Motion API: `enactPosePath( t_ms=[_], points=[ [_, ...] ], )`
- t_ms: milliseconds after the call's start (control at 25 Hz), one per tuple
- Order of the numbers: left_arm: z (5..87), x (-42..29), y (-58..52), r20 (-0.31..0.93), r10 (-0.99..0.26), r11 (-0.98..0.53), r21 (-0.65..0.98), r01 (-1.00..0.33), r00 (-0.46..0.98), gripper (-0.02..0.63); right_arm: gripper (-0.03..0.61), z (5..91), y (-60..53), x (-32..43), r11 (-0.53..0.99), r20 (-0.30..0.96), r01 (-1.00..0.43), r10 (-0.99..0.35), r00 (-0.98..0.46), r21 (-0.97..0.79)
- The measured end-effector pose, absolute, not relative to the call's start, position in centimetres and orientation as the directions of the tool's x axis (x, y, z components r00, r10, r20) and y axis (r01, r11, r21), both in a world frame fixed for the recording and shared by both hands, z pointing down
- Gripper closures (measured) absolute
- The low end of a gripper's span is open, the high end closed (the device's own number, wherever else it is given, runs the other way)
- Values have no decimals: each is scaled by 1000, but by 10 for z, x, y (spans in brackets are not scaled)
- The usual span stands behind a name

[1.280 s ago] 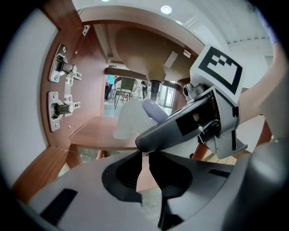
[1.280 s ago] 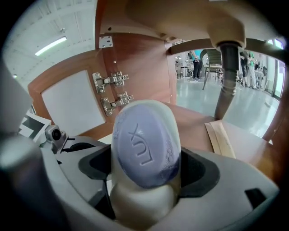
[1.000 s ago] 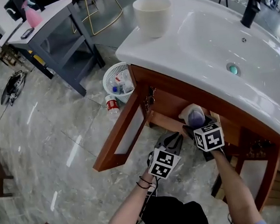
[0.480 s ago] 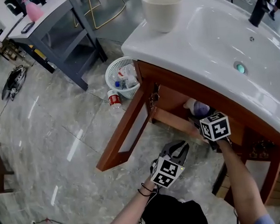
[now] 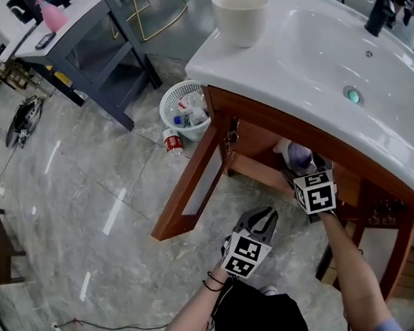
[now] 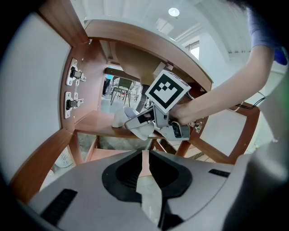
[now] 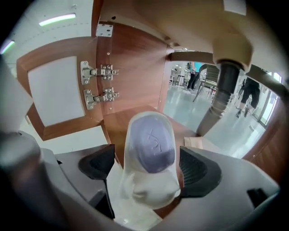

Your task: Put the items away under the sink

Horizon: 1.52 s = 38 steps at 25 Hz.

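Observation:
A white bottle with a purple top [image 7: 151,144] sits between the jaws of my right gripper [image 7: 146,166], which is shut on it. The gripper reaches into the open wooden cabinet under the white sink [image 5: 312,51]; the bottle [image 5: 296,157] is just over the cabinet's wooden shelf [image 7: 119,122]. From the left gripper view, the right gripper [image 6: 151,122] and the bottle [image 6: 121,118] show above the shelf. My left gripper [image 5: 262,217] hangs outside the cabinet, low in front, its jaws shut on nothing [image 6: 145,155].
The cabinet door [image 5: 191,191] stands swung open to the left, hinges [image 7: 99,72] on its inner side. A grey drain pipe [image 7: 223,94] comes down at the right inside. A cream pot [image 5: 240,14] stands on the sink. A white waste basket [image 5: 186,109] and a grey table [image 5: 87,35] are beyond.
My right gripper has carried the bottle deeper under the sink's edge, onto the shelf area. The left gripper has stayed low in front, drifting slightly right.

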State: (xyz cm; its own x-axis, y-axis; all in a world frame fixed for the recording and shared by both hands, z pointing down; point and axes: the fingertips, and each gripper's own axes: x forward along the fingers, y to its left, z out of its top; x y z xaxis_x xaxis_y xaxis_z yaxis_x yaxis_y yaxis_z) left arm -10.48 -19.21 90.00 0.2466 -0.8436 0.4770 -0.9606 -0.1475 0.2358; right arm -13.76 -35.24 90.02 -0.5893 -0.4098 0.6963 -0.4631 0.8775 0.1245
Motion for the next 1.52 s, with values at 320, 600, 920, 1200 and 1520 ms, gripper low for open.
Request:
enactPosePath(
  t_ms=[320,600,920,1200,1520],
  points=[
    [865,-92,-162,487,-842,-87,305,-949,233,571,144,873,-313,-99,826,710,-564,-390,-586,-12],
    [823,-91,-146,486,-851,-58,292,-955,200,571,146,834,-268,-74,835,704,-547,-350,-618,-65],
    [752,-86,-122,482,-862,-24,265,-964,154,571,146,751,-224,-56,819,632,-548,-338,-698,-167],
    [697,-85,-102,482,-871,26,237,-971,94,571,147,660,-194,-48,832,575,-515,-322,-752,-207],
    [639,-78,-82,451,-892,117,268,-956,17,571,147,598,-152,-30,845,546,-470,-275,-791,-256]
  ],
)
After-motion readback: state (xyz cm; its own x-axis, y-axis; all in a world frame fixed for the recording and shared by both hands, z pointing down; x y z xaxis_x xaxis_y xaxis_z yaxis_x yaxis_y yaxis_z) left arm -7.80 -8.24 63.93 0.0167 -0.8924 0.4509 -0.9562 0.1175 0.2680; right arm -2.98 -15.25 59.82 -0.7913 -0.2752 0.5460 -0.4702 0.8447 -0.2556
